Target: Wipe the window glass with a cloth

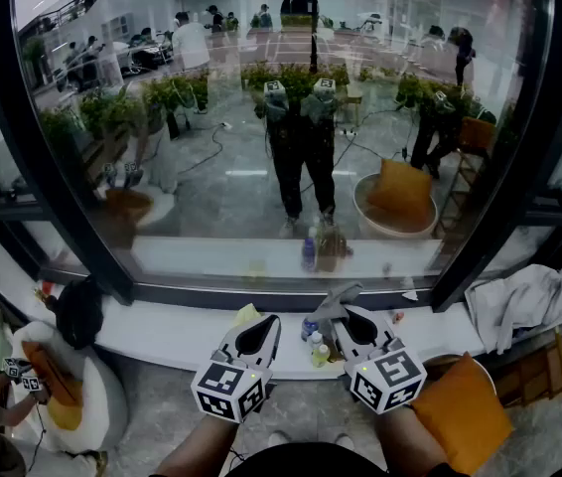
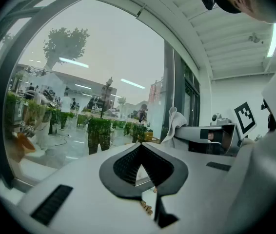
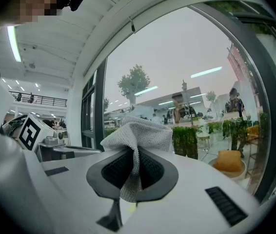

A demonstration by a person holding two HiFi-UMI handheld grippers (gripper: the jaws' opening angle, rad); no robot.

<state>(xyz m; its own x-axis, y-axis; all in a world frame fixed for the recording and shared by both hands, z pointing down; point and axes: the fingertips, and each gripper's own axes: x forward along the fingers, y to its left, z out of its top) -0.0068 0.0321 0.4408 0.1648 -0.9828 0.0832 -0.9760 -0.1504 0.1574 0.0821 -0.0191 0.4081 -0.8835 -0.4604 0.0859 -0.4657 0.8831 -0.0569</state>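
Right gripper [image 1: 349,318] [image 3: 133,150] is clamped on the grey knit cloth [image 1: 334,299] [image 3: 139,133]. Its jaws pinch the cloth's middle; a bunched top fans out past the tips and a tail hangs between the pads. We can't see how much is tucked inside. Left gripper [image 1: 263,328] [image 2: 139,147] has its jaws closed tip to tip on nothing, with a small light gap behind the tips.

In the head view both sit at 6 o'clock, side by side and slightly apart, pointing toward 12 at the window glass [image 1: 261,117] [image 2: 79,82] [image 3: 187,72]. There the cloth's top overlaps the bottom rail of the dark frame [image 1: 211,293]; we can't tell if it touches rail or glass. The forearms [image 1: 202,450] are cut off by the bottom edge. Small bottles [image 1: 313,341] are wedged between the grippers and mostly covered, labels unreadable.

The glass is heavy with reflections of plants, indoor lights and the person holding both grippers, so we can't make out streaks or dirt.

Edges: frame posts slant in at 9 and 3 o'clock, the rail runs just beyond the gripper tips, and the pane's top is out of shot. A white sill [image 1: 162,334] lies between grippers and rail. It carries a black object [image 1: 79,311] at 8 o'clock and a crumpled white towel [image 1: 514,301] at 4. An orange cushion [image 1: 465,410] sits lower, at 5. The open room is the wide pane between the posts, 10 to 2 o'clock.
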